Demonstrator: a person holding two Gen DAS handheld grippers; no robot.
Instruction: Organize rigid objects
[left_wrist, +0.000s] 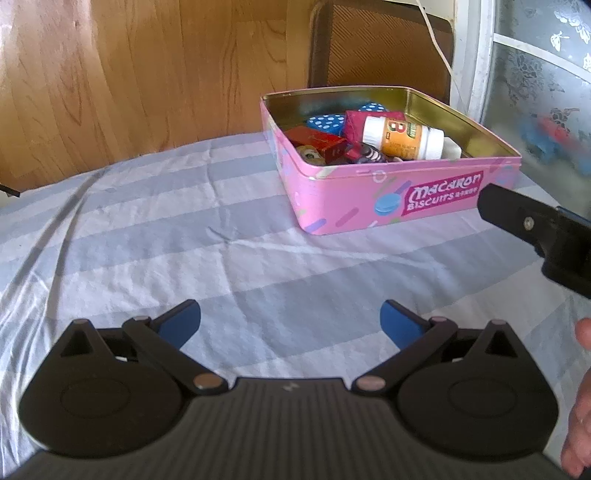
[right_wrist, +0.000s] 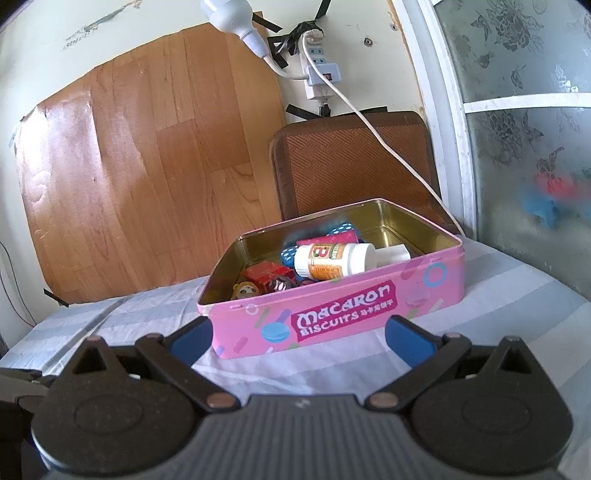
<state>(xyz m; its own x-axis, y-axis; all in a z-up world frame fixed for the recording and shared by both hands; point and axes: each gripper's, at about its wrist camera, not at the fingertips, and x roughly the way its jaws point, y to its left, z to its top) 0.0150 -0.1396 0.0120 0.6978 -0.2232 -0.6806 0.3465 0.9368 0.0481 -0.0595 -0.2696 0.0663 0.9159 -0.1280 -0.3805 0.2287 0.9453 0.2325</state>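
A pink "Macaron Biscuits" tin stands open on the striped cloth. Inside lie a white and orange bottle on its side, a red box, blue dotted pieces and small figures. My left gripper is open over bare cloth, well short of the tin. My right gripper is open just in front of the tin's near wall, nothing between its fingers. In the left wrist view the right gripper's black finger shows at the right edge.
The grey and white striped cloth covers the table. A brown woven chair back stands behind the tin. A white cable hangs from a power strip on the wall. A frosted window is at right. A hand shows at lower right.
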